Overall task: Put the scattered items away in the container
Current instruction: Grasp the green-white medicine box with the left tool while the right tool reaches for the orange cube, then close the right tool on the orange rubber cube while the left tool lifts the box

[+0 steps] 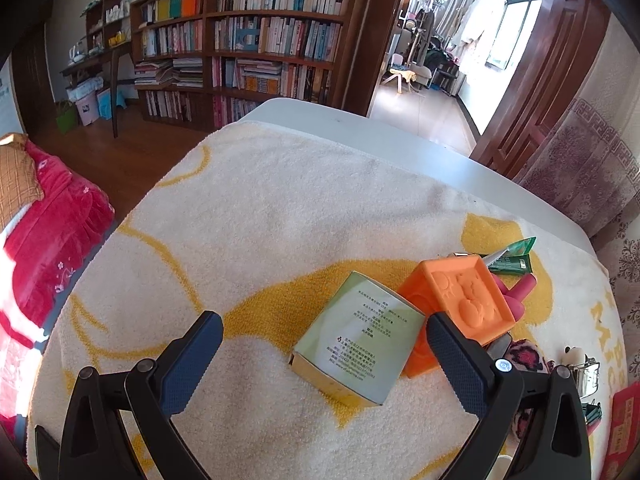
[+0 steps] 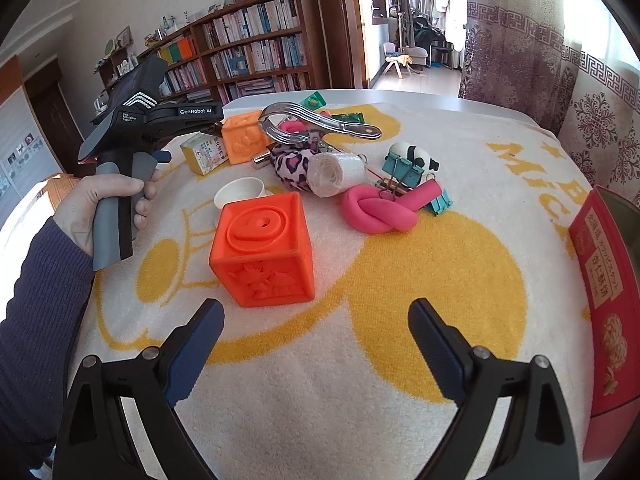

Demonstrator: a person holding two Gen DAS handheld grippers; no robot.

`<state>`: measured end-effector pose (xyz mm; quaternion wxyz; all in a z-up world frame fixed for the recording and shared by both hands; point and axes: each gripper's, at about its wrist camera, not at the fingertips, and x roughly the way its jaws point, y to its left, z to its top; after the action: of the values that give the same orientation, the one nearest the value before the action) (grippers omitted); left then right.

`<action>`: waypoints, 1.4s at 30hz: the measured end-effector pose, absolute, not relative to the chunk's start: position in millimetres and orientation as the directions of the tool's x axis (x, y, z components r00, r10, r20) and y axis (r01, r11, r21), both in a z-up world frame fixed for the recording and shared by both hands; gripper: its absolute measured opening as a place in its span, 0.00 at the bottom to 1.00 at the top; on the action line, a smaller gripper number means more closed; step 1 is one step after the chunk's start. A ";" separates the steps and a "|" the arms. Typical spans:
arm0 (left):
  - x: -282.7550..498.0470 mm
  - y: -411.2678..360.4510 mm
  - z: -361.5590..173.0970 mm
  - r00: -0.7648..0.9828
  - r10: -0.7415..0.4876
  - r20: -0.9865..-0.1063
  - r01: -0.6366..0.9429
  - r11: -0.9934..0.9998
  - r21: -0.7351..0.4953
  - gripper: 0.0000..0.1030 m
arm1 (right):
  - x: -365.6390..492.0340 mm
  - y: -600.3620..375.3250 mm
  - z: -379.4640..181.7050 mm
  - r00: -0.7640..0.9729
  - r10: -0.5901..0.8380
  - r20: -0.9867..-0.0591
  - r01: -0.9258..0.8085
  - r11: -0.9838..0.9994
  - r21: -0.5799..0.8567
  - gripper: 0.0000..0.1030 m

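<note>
The red-orange embossed cube (image 2: 264, 250) stands on the towel (image 2: 320, 380) just ahead of your right gripper (image 2: 316, 320), whose jaws are wide and empty. Centre it between the pads, then close on its flat sides. Your left gripper (image 1: 324, 334), also wide, frames the pale green carton (image 1: 356, 340); the red box (image 2: 608, 280) waits right.

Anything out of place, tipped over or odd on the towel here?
Nothing looks damaged or spilled. The oddest spot is the pile: metal tongs sit propped on top of the leopard-print item, off the towel. The green carton lies on its side against the light orange cube.
</note>
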<state>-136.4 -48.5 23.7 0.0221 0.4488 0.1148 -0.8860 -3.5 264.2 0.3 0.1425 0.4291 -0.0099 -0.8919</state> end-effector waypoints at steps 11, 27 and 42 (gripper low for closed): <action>-140.0 -55.6 14.8 -0.585 0.271 -0.765 0.028 -0.935 -0.353 0.62 | -8.3 252.9 -10.4 -0.548 -0.273 -0.791 0.258 -0.954 0.150 0.69; -131.7 -44.4 19.2 -0.578 0.210 -0.788 0.036 -0.959 -0.282 0.47 | -15.7 249.6 -0.5 -0.569 -0.250 -0.783 0.236 -0.962 0.135 0.63; -116.2 -59.6 55.1 -0.638 0.211 -0.740 0.065 -0.943 -0.325 0.47 | -25.8 228.0 3.0 -0.551 -0.304 -0.777 0.261 -0.947 0.186 0.75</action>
<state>-116.2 -59.6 55.1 -0.0412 0.4232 0.1630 -0.8903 -25.8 228.0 3.0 0.1603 0.4458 -0.0243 -0.8803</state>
